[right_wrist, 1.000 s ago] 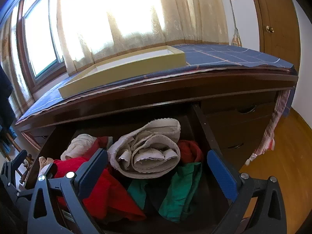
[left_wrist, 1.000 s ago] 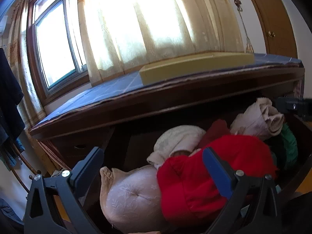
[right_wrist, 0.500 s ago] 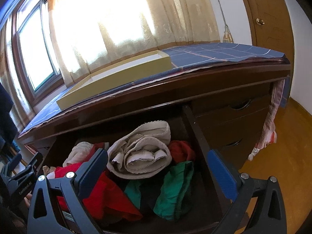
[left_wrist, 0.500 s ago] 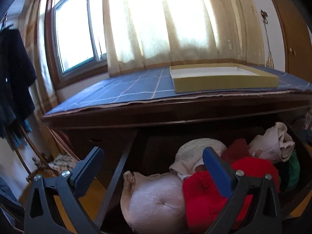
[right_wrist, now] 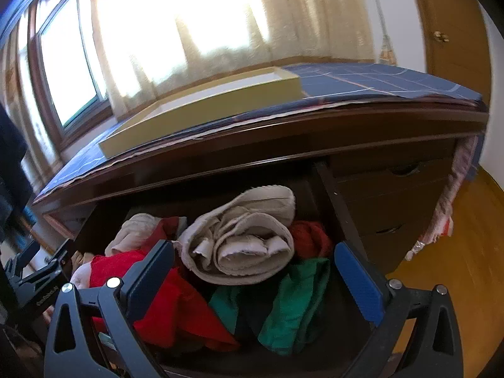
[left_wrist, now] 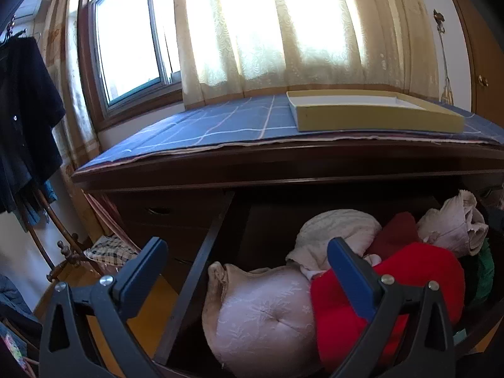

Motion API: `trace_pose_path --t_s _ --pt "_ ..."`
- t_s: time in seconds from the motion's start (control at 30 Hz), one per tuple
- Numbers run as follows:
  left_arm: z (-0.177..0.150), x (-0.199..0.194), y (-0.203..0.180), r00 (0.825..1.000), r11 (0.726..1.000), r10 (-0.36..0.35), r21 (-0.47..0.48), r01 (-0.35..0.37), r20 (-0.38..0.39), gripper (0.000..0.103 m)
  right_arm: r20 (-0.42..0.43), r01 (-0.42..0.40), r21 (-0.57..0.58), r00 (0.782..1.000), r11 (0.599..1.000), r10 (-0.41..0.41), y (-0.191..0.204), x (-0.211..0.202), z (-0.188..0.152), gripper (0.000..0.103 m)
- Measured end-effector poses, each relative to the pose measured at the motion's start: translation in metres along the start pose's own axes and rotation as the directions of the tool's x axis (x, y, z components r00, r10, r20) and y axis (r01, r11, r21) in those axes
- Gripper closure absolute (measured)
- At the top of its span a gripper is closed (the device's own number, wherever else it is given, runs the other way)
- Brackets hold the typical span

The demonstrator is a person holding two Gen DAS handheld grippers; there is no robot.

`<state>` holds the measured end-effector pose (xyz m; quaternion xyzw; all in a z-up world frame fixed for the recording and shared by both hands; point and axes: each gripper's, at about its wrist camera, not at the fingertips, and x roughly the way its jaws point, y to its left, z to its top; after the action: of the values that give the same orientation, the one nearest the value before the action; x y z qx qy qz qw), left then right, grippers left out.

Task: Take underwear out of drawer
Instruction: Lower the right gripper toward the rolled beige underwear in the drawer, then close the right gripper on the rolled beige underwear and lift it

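Tongs first: we see our left gripper (left_wrist: 245,264) spread wide with nothing between its fingers, poised over the left end of the open drawer (left_wrist: 201,252). Our right gripper (right_wrist: 252,271) is spread just as wide and empty, over the drawer's right half.

Underwear fills the drawer in a heap. Below the left gripper lies a pale pink bra (left_wrist: 261,318), touching a red garment (left_wrist: 409,283) to its right. Behind those 2 sit a cream piece (left_wrist: 337,226) and a dark red one (left_wrist: 397,230). In the right wrist view a rolled beige bundle (right_wrist: 242,239) rests on top at the drawer's middle, with green cloth (right_wrist: 296,296) in front of it to the right.

Above the drawer, the dresser top carries a blue checked cloth (left_wrist: 220,126) and a shallow yellow tray (left_wrist: 371,116). Behind that hangs a lit curtain (left_wrist: 283,31).
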<state>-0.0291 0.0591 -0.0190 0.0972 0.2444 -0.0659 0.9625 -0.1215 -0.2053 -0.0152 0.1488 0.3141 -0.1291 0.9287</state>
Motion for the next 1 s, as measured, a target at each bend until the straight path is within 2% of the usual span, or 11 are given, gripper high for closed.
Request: trace_pose_path --t_s 0.07,0.17,0.4,0.5,0.57,0.6,0.73,0.8,0.83,0.93,1.0 --pt "0.001 -0.001 -0.001 1.000 1.000 0.012 0.007 -0.012 0.007 0.000 -0.103 -0.050 -0.004 0.993 0.999 0.050 0.002 0.014 0.010 0.000" --pt "0.001 -0.002 -0.004 1.000 1.000 0.019 0.016 -0.019 0.018 0.000 -0.207 -0.088 0.013 0.974 0.996 0.088 0.006 0.034 0.017 0.000" --pt "0.004 0.002 -0.004 1.000 1.000 -0.017 0.006 0.017 0.019 0.000 -0.287 -0.048 -0.054 0.957 0.997 0.031 0.019 0.072 0.030 0.000" --pt "0.002 0.010 -0.009 1.000 1.000 -0.012 0.016 0.012 -0.022 0.000 -0.373 -0.045 -0.061 0.928 0.997 0.019 0.021 0.093 0.031 0.000" --pt "-0.001 0.015 -0.010 0.998 0.999 -0.037 0.006 0.037 -0.052 0.000 -0.409 -0.034 -0.057 0.912 0.998 0.008 0.022 0.102 0.032 0.000" --pt "-0.001 0.016 -0.009 0.998 0.999 -0.040 0.001 0.040 -0.058 0.000 -0.418 -0.027 -0.055 0.908 0.998 0.002 0.022 0.105 0.032 0.000" --pt "-0.002 0.018 -0.006 0.997 0.999 -0.044 -0.026 0.043 -0.069 0.000 -0.496 -0.035 -0.090 0.868 0.995 -0.014 0.029 0.120 0.028 0.001" --pt "-0.003 0.017 -0.006 0.997 0.999 -0.039 -0.025 0.037 -0.068 0.000 -0.498 -0.044 -0.098 0.867 0.994 -0.011 0.031 0.121 0.027 0.002" --pt "-0.003 0.017 -0.007 0.997 0.999 -0.033 -0.020 0.031 -0.065 0.000 -0.494 -0.050 -0.101 0.870 0.994 -0.006 0.032 0.120 0.027 0.007" --pt "-0.003 0.016 -0.009 0.998 1.000 -0.008 0.000 0.008 -0.060 0.000 -0.498 -0.074 -0.105 0.867 0.992 0.012 0.033 0.118 0.022 0.037" --pt "-0.003 0.016 -0.009 0.998 1.000 -0.001 -0.001 0.001 -0.058 0.000 -0.491 -0.090 -0.104 0.871 0.990 0.027 0.034 0.115 0.019 0.046"
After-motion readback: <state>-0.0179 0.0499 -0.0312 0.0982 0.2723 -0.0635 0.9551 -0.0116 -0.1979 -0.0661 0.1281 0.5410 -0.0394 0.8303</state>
